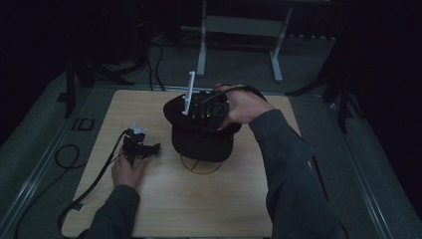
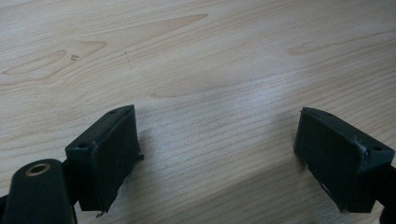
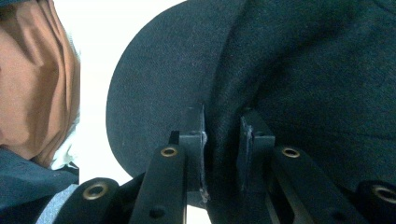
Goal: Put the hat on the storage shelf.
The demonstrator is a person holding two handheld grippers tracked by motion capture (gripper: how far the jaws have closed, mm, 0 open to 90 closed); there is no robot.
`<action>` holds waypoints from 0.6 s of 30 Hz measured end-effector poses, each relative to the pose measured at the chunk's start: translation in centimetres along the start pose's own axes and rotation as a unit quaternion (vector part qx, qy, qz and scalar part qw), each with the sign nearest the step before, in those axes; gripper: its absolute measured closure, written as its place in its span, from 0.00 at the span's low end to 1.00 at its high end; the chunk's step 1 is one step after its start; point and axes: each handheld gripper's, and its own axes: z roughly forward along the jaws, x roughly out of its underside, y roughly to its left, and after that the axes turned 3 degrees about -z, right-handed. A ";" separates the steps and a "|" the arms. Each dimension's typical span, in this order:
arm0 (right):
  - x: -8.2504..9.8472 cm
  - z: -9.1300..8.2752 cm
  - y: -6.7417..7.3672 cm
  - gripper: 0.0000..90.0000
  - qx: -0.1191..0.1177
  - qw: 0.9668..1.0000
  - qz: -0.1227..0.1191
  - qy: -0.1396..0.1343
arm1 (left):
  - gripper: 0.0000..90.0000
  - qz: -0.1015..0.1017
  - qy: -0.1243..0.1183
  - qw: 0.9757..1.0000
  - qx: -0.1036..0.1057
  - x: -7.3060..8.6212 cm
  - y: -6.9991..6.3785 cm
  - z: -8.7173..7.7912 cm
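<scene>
While the right claw [image 1: 199,107] pinches a fold of the black cap [image 1: 201,134] near centre frame in the high view, its jaws stand narrow with cloth between them, and the grip looks thin. The cap sits over a round wire stand [image 1: 200,164] on the worktop [image 1: 164,204]. If the fold slips out, the cap could drop askew or tip the light stand sideways. The left claw [image 2: 217,154], at lower left, rests wide and empty on the wood, too far off to steady anything.
</scene>
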 end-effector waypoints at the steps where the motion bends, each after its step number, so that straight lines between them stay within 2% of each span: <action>1: 0.0 0.1 0.0 0.83 0.000 1.000 -0.001 -0.001 | 0.15 0.000 0.000 1.000 0.000 0.0 0.0 0.0; 11: 0.0 0.8 -0.1 0.76 -0.012 1.000 0.002 -0.003 | 0.15 0.000 -0.001 1.000 0.000 0.0 0.0 0.0; 18: 0.0 0.7 -0.1 0.73 -0.018 1.000 0.004 -0.009 | 0.15 -0.001 -0.001 1.000 0.000 0.0 0.0 0.0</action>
